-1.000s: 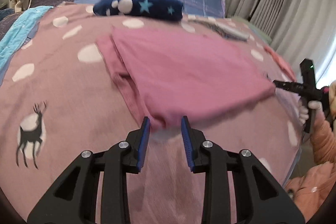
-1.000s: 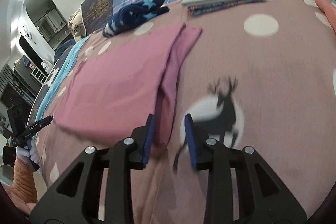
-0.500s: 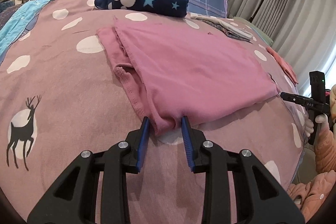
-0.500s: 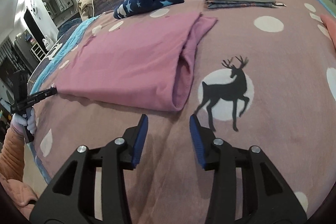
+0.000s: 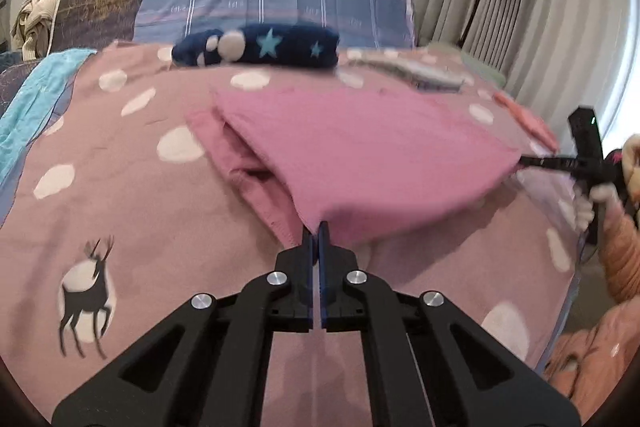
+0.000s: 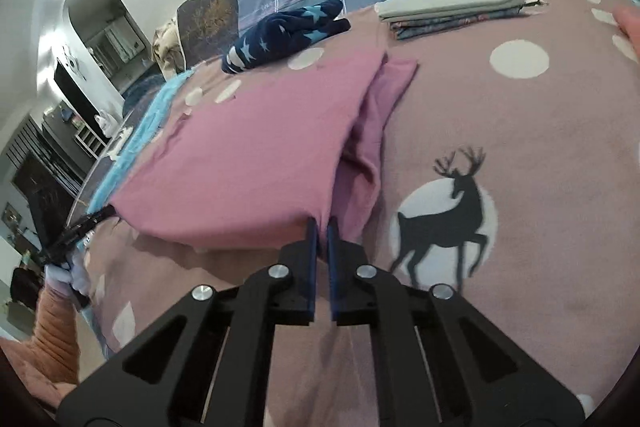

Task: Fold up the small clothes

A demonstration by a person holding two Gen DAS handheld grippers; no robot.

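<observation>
From my left wrist camera, the left claw (image 5: 319, 233) is clamped tight on the near corner of the pink garment (image 5: 360, 155), which lies half folded on the pink dotted blanket (image 5: 120, 187) covering the bed. At the garment's far right corner I see the right claw (image 5: 528, 160) pinching the cloth, with a hand (image 5: 588, 203) on its handle. A navy star-patterned item (image 5: 260, 47) lies beyond. From my right wrist camera, the right claw (image 6: 322, 227) is closed on the garment's (image 6: 248, 155) near corner beside the deer print (image 6: 448, 211); the left claw (image 6: 102, 215) grips the opposite corner. Folded cloths (image 6: 448, 9) sit near the pillows.
</observation>
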